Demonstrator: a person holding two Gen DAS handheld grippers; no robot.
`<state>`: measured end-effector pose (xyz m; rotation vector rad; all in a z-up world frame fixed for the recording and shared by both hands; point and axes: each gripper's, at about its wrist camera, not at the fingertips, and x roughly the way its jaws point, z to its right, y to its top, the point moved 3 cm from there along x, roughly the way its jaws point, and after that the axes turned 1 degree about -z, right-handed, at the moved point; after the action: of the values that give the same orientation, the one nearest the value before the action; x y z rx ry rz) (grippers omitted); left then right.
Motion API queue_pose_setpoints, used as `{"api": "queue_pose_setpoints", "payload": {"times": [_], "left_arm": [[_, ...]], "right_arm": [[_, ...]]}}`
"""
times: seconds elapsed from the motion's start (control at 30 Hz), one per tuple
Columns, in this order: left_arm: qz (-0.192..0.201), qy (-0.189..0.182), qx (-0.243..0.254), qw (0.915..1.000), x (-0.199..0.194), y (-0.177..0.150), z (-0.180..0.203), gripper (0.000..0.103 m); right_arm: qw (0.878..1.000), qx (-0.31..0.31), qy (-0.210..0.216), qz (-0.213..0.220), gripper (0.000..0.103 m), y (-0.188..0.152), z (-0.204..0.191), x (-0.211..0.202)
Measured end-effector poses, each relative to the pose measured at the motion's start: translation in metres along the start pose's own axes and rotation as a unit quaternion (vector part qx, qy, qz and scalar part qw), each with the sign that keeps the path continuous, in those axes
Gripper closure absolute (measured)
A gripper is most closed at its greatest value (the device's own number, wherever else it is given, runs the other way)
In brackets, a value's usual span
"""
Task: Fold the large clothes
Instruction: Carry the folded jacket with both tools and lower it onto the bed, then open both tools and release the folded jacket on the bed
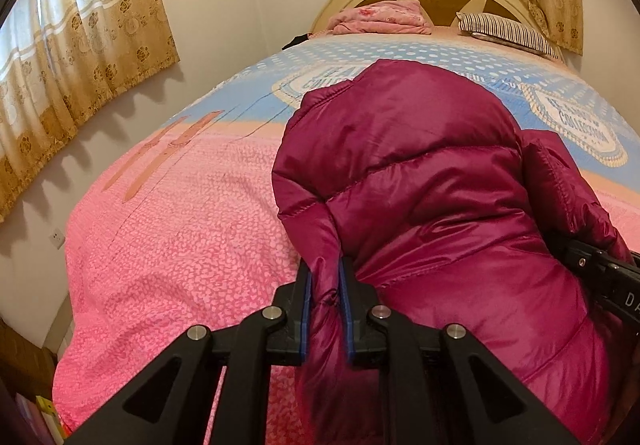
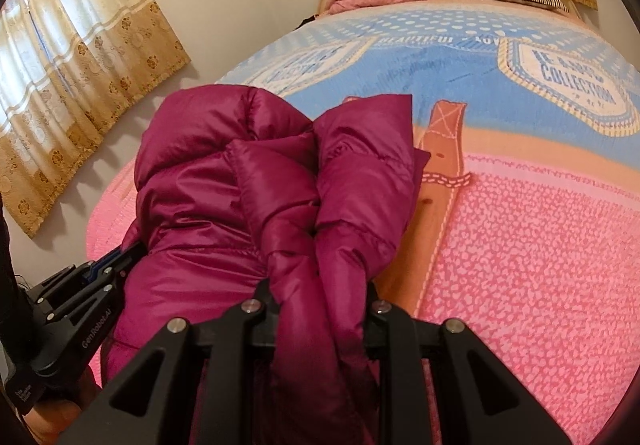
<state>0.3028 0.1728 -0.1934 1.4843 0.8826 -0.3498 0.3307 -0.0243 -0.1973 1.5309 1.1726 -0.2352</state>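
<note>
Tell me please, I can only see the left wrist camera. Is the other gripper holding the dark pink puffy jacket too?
Observer: Yes. The right gripper is shut on a thick bunch of the jacket, which fills the gap between its fingers.
Operator: What's on the bed next to that bunch?
Observer: A brown strap print on the bedspread, just right of the jacket and partly under its edge.
Operator: Can you see my gripper from there?
Observer: Yes. The left gripper pokes into the jacket's left side, with a hand beneath it.
</note>
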Motion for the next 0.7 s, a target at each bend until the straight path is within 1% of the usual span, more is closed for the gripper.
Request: {"api": "queue_pose_setpoints", "payload": {"times": [0.17,0.47,0.53,0.57,0.6,0.63,0.7], "left_arm": [[-0.005,0.002,-0.001,1.0,0.009,-0.001,0.001,0.083],[-0.01,0.008,-0.007,0.9999,0.016,-0.004,0.002,0.076],[-0.011,0.015,-0.009,0.9998,0.017,-0.004,0.003,0.072],[-0.011,0.021,-0.011,0.9996,0.017,-0.004,0.003,0.067],[-0.012,0.028,-0.014,0.9994,0.017,-0.004,0.002,0.061],[-0.012,0.034,-0.018,0.9992,0.016,-0.004,0.001,0.057],[-0.014,0.039,-0.028,0.9987,0.017,-0.004,-0.002,0.046]], "right_arm": [[1.0,0.001,-0.003,-0.005,0.077,0.0,0.001,0.004],[1.0,0.009,-0.002,-0.014,0.07,0.0,0.004,0.011],[1.0,0.012,-0.004,-0.015,0.064,0.0,0.006,0.013],[1.0,0.012,-0.006,-0.015,0.063,0.0,0.006,0.013],[1.0,0.011,-0.007,-0.015,0.062,0.0,0.007,0.013],[1.0,0.008,-0.01,-0.014,0.062,0.0,0.007,0.013],[1.0,0.005,-0.014,-0.013,0.06,0.0,0.006,0.015]]}}
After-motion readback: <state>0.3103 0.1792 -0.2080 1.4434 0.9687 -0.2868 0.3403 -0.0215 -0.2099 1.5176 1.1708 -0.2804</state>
